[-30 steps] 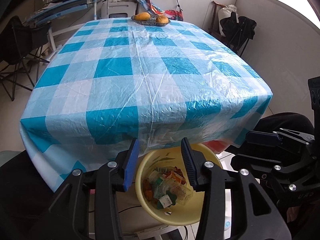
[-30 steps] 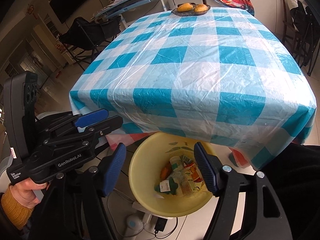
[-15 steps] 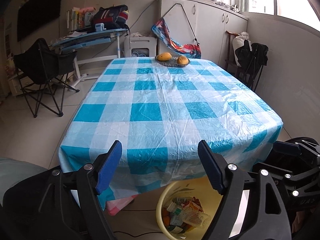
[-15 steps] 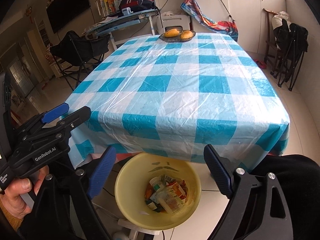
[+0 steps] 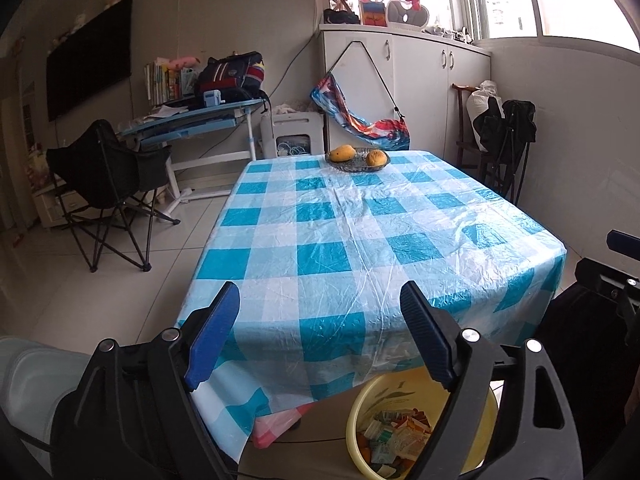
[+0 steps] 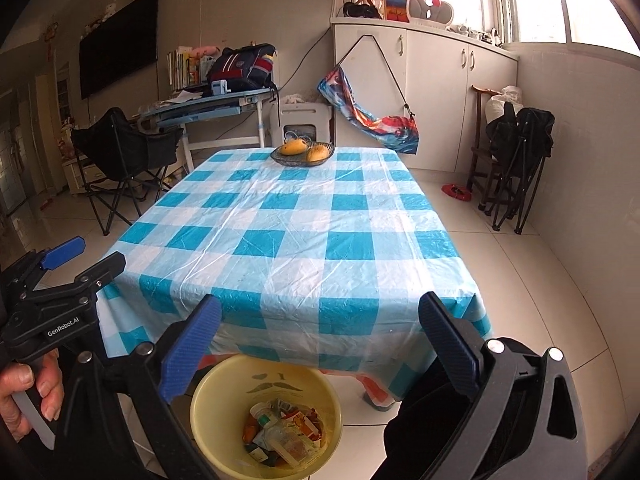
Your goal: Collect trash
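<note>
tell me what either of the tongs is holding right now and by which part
Nothing. The left tongs and the right tongs both stand open and empty; the trash lies in the yellow bin.

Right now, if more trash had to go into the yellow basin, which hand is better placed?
Right, probably: the yellow basin lies nearly whole between the right gripper fingers; the left gripper finger hides part of it.

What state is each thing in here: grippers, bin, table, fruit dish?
Left gripper: open, nothing between its jaws, which have just been opening.
Right gripper: open, nothing held, jaws likewise just opening.
Bin: upright on the floor at the table's near edge, partly filled with trash.
Table: covered by a checked cloth, bare except for the dish.
Dish: at the far end, holding two yellow fruits.
</note>
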A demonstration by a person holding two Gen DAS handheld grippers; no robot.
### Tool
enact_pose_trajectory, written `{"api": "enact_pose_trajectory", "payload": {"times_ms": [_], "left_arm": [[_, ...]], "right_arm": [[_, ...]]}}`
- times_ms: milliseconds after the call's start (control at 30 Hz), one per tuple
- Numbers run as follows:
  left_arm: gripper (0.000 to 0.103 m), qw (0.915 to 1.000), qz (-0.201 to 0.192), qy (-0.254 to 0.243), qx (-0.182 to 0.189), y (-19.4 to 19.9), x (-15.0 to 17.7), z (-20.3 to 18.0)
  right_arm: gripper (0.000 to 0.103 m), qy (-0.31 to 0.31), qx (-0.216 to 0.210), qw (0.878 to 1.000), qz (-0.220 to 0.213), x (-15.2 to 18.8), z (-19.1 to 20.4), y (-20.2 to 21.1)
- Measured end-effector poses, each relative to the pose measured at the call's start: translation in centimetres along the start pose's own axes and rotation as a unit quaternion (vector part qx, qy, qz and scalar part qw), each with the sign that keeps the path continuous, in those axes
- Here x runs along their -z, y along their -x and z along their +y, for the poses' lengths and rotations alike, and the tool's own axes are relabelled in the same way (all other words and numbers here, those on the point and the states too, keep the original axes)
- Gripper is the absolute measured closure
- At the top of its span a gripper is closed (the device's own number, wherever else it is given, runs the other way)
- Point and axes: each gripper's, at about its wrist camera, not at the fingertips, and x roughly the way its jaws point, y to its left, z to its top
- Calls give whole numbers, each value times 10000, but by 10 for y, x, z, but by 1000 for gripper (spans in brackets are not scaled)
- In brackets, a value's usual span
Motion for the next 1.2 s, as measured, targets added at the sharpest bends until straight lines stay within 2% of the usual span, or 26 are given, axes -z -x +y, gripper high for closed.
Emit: {"api": "enact_pose_trajectory", "payload": {"times_ms": [333, 833, 1200], "left_arm": [[17, 9995, -192, 161, -186, 18, -3, 15], [16, 9991, -252, 229, -262, 18, -4, 23], [14, 9983, -338, 82, -468, 26, -6, 21]], "right_arm": [[7, 191, 188, 9993, -264, 3, 5, 12], [7, 381, 214, 9990, -110, 8, 12, 0], [7, 176, 141, 9996, -147, 7, 6, -1]]}}
